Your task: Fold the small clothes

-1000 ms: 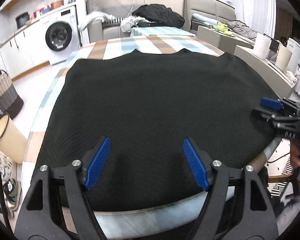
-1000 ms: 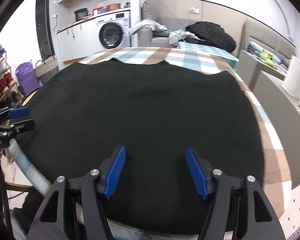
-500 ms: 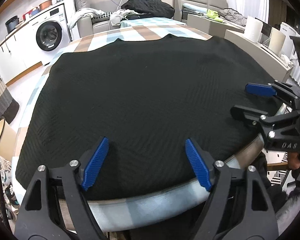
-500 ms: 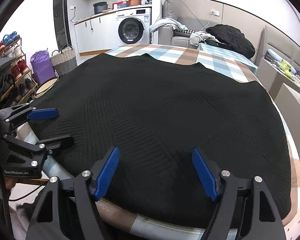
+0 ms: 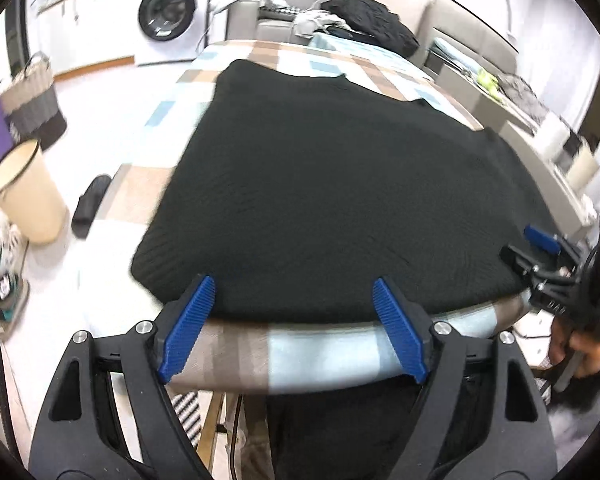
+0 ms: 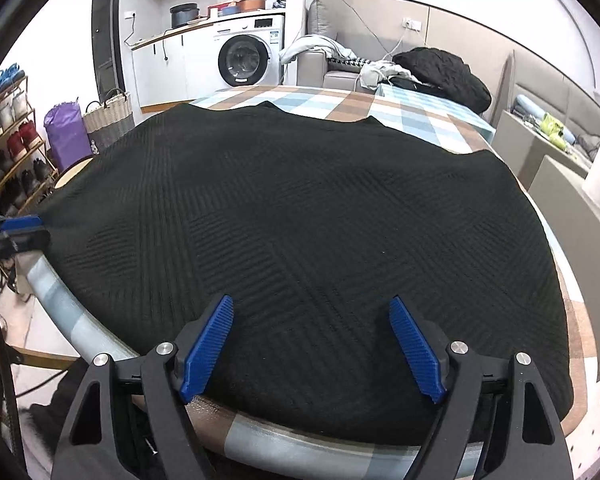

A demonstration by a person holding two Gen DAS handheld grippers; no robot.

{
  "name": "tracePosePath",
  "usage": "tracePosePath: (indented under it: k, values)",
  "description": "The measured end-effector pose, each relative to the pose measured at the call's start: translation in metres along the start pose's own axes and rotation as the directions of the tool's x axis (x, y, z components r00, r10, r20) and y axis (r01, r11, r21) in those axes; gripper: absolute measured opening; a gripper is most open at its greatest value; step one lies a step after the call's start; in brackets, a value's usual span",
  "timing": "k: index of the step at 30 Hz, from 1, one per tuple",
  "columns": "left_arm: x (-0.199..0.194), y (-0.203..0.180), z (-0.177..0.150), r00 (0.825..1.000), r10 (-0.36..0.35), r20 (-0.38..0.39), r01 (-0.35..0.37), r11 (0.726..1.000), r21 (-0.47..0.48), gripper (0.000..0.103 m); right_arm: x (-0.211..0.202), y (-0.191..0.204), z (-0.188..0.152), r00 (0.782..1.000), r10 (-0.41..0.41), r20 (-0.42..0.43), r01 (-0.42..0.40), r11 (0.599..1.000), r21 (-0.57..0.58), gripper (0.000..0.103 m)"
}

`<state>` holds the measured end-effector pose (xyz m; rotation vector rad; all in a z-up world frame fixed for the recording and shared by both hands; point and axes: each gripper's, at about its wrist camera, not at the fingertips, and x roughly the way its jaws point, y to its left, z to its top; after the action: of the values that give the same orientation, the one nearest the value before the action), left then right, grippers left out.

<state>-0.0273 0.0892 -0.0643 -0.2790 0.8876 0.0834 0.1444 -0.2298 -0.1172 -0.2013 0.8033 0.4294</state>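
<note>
Black knit garment (image 6: 300, 216) covers checked table (image 6: 340, 108).

Black garment (image 6: 300, 220), plaid tablecloth (image 6: 340, 104)

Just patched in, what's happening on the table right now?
A person holds a claw in each hand over a black knit garment lying flat on the checked tablecloth. The left claw stands open at its near-left corner. The right claw is opening above the near hem. Neither grips fabric; no fold is made yet.
</note>
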Motion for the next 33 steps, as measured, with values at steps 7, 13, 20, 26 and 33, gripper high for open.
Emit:
tracePosePath:
  k: [7,13,20,26,33]
  values:
    - [0.001,0.021,-0.003,0.996,-0.053,-0.070,0.047,0.995,-0.088,0.080,-0.003,0.000,-0.002,1.000,0.008,0.011,-0.008,1.000,0.011,0.082]
    - [0.014,0.022,-0.002,0.998,-0.057,-0.038,0.052,0.993,-0.109,0.080,-0.003,0.000,-0.002,1.000,0.013,0.012,-0.013,1.000,0.015,0.082]
    - [0.038,0.003,0.008,0.996,0.065,0.060,-0.064,0.998,-0.029,0.080,0.000,0.001,-0.001,1.000,0.008,0.017,-0.008,1.000,0.002,0.083]
    - [0.051,-0.004,0.024,0.994,0.066,0.087,-0.060,0.996,-0.070,0.080,0.000,0.002,-0.004,1.000,0.008,0.028,-0.007,1.000,-0.011,0.084]
    - [0.060,0.014,0.043,0.993,0.016,0.120,0.008,0.979,-0.204,0.024,0.002,0.000,-0.004,0.999,0.012,0.038,-0.012,1.000,0.001,0.085]
